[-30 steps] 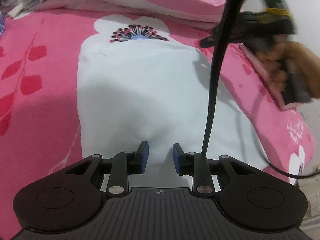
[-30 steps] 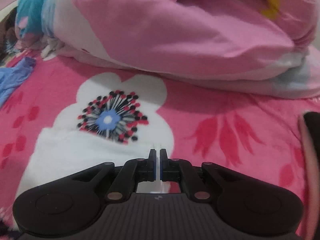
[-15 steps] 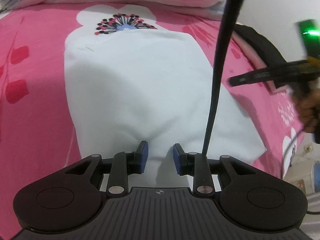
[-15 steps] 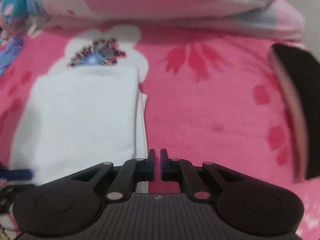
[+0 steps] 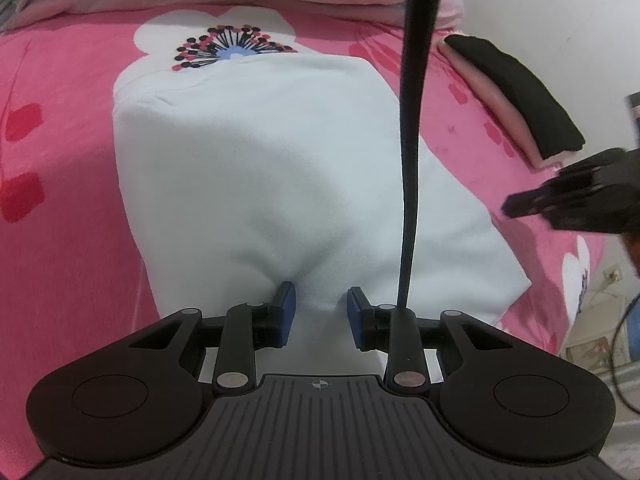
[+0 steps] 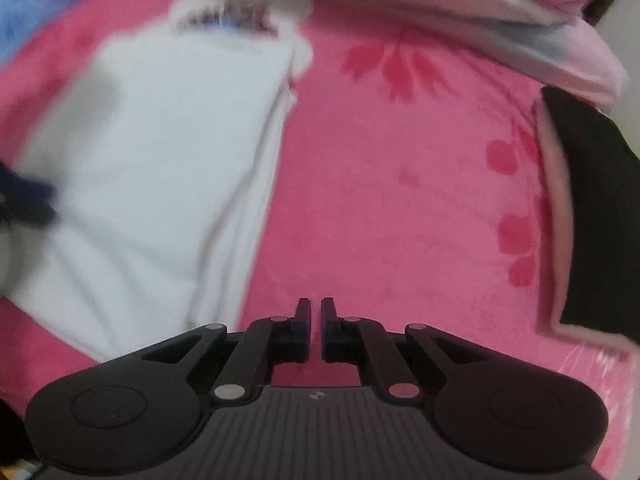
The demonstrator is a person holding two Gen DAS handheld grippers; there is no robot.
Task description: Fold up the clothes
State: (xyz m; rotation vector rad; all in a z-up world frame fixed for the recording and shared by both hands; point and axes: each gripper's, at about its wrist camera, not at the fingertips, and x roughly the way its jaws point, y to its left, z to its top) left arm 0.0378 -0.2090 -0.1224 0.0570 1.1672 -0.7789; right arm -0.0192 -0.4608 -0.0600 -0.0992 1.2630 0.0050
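pink floral bedspread (image 5: 72, 92), rolled quilt (image 6: 400, 0), white wall (image 5: 560, 20)

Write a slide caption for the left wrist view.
Left gripper pinches the near edge of a folded white garment on a pink floral blanket.

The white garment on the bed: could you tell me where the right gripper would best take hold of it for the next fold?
Probably the loose near right corner of the white garment, where its layered edge lies on the pink blanket. The right gripper, shut and empty over bare blanket, would come in from that side. The left gripper already has the near edge bunched between its fingers.
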